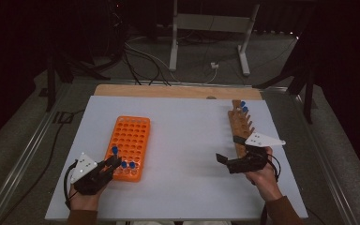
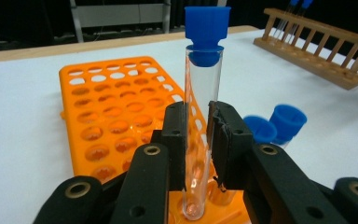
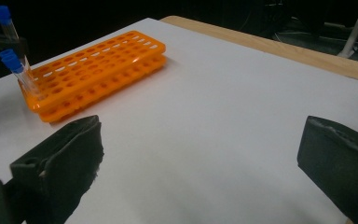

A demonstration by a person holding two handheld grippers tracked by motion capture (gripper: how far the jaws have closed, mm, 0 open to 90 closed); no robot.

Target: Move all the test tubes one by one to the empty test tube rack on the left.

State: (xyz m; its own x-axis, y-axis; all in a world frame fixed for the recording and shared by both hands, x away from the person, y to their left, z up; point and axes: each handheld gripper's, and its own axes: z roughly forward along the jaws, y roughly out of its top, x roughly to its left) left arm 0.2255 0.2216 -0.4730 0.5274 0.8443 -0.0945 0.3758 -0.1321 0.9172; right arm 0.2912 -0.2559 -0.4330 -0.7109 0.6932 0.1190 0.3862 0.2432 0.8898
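Over the near corner of the orange rack [image 2: 116, 116], the left gripper [image 2: 198, 135] grasps an upright blue-capped tube [image 2: 203, 93], while the right gripper [image 3: 200, 154] is wide open.

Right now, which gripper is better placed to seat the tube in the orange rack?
Left. The left gripper is shut on the blue-capped tube, upright over the near end of the orange rack. The right gripper stands open, holding nothing, beside the wooden rack across the table.

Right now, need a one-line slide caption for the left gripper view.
Left gripper shut on a blue-capped test tube, its base at the orange rack.
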